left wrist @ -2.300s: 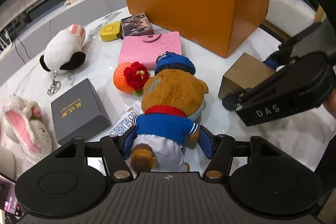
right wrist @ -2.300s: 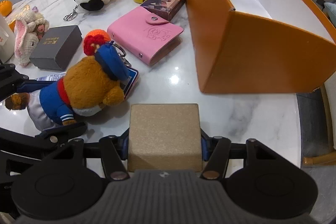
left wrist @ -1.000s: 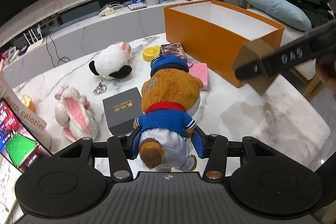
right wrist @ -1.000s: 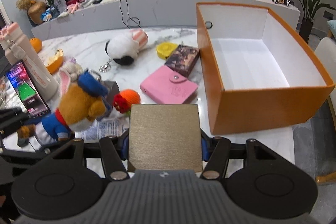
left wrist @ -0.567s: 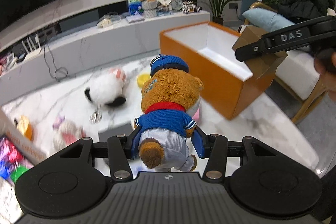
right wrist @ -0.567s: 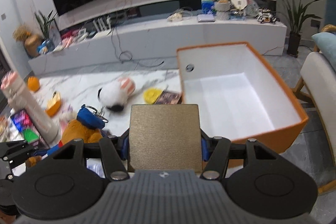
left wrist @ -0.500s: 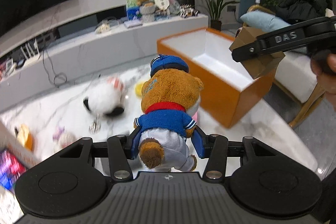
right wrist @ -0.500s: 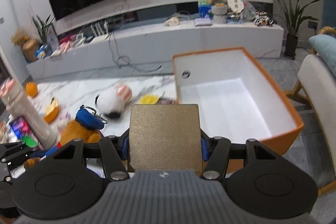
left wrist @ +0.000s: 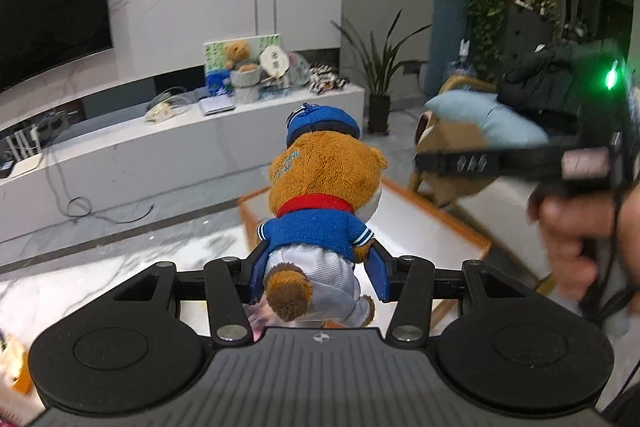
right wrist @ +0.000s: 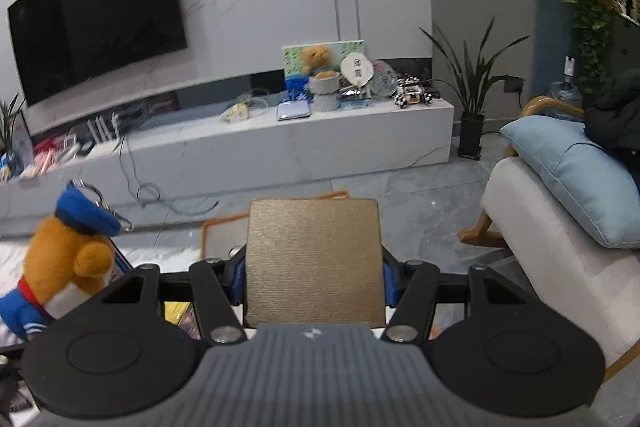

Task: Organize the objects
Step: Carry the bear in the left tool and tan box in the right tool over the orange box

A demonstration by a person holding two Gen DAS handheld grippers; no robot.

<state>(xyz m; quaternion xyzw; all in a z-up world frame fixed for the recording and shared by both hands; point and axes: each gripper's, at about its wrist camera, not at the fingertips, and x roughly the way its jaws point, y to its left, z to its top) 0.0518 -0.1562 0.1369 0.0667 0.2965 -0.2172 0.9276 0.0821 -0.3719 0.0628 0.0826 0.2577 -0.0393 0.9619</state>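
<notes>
A living room with a dark television on a marble wall and a long white media bench lies behind the white marble surface (left wrist: 120,267), of which only a strip shows at lower left in the left wrist view.

At the left, the left hand-held gripper (left wrist: 320,277) is clamped around the trouser-clad lower body of the plush bear (left wrist: 320,195), which wears a blue cap and jacket; the bear hangs in the air, clear of the surface and in front of the orange box (left wrist: 440,223). The box stands open and its white interior, as far as it shows, looks bare.

To the right, the right hand-held gripper (right wrist: 314,275) grips the gold box (right wrist: 314,259) between its blue pads, also aloft, with the orange box's rim just visible beyond and below it. In the left wrist view a hand (left wrist: 576,231) carries that gripper above the far side of the orange box.

Judged from this, both pick-ups are done and neither thing is yet placed. Lowering and releasing both into the orange box is left, and probably other things on the surface, which are out of sight here.
</notes>
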